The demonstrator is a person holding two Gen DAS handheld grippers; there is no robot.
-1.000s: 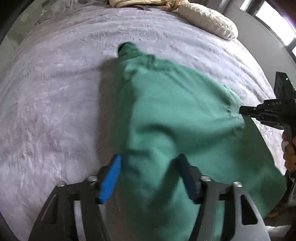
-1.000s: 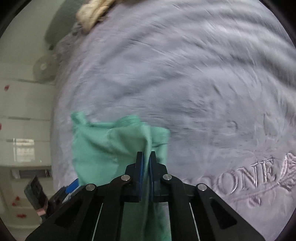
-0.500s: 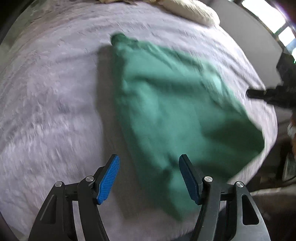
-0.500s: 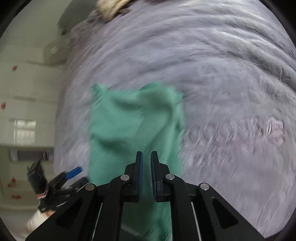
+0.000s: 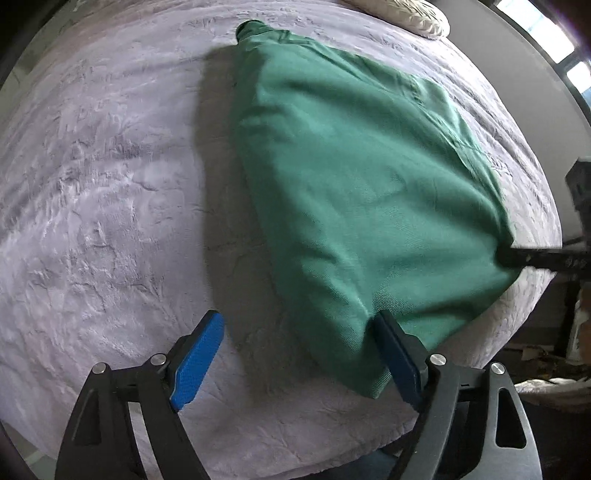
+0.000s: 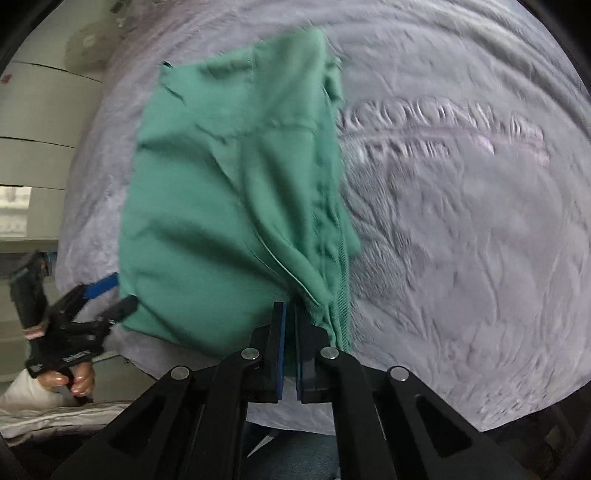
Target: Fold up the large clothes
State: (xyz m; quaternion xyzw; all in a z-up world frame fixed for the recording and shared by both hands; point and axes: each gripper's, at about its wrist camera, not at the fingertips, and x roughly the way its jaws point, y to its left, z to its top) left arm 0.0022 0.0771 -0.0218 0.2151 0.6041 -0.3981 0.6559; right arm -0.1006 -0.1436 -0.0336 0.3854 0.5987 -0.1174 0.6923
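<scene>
Right gripper pinches the green garment's near corner to spread it on the bed while left gripper opens, empty

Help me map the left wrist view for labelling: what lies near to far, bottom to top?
Left gripper, jaws opening, nothing pressed → green garment → white pillow beyond the grey blanket.
</scene>
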